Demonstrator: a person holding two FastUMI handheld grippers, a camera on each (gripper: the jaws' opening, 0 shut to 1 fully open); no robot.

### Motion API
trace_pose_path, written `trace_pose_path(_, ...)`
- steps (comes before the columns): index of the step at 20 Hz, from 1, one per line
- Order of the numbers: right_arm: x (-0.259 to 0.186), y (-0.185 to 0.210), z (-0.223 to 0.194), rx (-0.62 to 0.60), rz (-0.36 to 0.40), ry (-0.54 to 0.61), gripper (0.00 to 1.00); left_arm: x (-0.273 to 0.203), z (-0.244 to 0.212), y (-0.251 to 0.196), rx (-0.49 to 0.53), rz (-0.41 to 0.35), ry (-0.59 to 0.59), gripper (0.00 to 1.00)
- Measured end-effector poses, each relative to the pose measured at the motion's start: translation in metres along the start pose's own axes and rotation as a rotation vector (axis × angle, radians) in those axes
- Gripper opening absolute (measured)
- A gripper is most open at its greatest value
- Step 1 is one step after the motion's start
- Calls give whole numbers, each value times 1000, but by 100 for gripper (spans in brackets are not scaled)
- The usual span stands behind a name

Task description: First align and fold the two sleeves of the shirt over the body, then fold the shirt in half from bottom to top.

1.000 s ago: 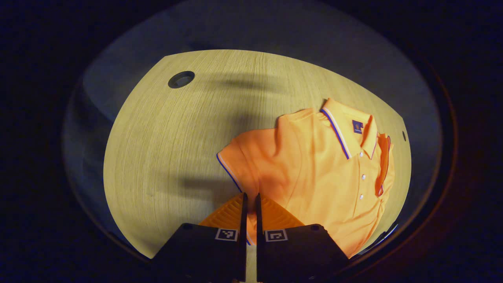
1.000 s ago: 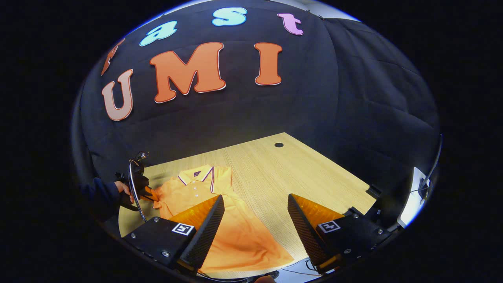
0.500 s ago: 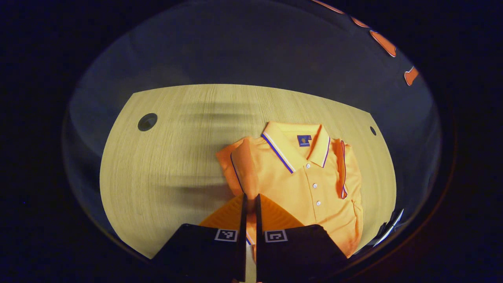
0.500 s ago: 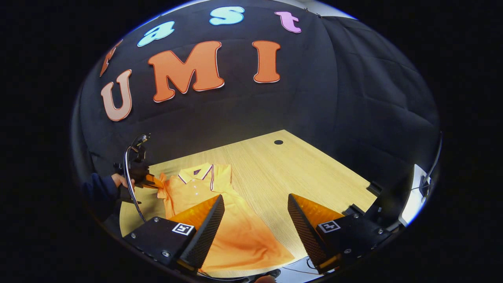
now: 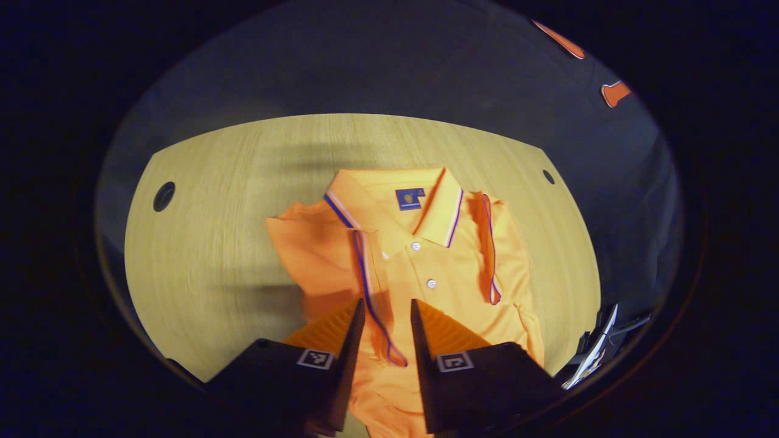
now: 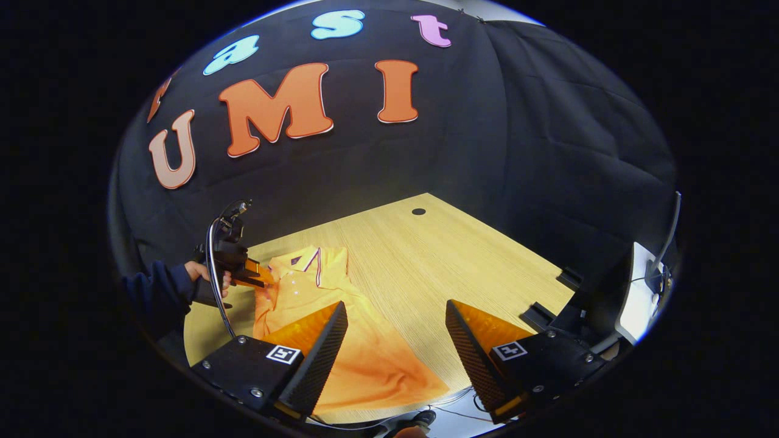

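We find the orange shirt (image 5: 426,267) lying face up on the counter (image 5: 231,182), both sleeves laid over the body. The left claw (image 5: 384,316) stands slightly parted over the trimmed left sleeve (image 5: 365,274), gripping nothing. The right claw (image 6: 395,328) hangs spread wide above the hem (image 6: 389,383). We judge the sleeve step finishing; next, both claws must take the hem. We note no containers.

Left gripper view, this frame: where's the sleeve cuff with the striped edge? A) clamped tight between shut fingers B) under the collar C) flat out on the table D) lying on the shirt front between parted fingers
D: the left gripper stands open, and the sleeve cuff lies on the shirt front between its parted fingers.
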State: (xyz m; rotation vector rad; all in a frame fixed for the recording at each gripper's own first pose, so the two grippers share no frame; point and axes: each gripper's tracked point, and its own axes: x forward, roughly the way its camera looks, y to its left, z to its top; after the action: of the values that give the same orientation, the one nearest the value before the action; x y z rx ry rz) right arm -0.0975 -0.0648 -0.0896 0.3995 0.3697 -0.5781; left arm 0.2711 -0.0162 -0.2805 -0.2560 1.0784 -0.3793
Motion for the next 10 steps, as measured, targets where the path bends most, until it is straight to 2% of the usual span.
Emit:
trace_pose_path(1, 0, -1, -3, 3, -2, 4, 99, -1, -2, -3, 11, -11, -5, 59)
trace_pose_path(3, 0, -1, -5, 8, 3, 9, 99, -4, -8, -1, 38, 2, -7, 86)
trace_pose_path(4, 1, 0, -6, 4, 7, 12, 99, -6, -11, -1, 47, 6, -8, 82)
trace_pose_path(5, 3, 0, -8, -4, 6, 16, 99, -10, -14, -1, 52, 8, -14, 90)
trace_pose_path(6, 4, 1, -8, -11, 15, 16, 99, -14, -17, 0, 55, 12, -20, 94)
trace_pose_path(10, 10, 6, -9, -34, 56, 21, 99, -47, -28, -4, 51, 14, -74, 98)
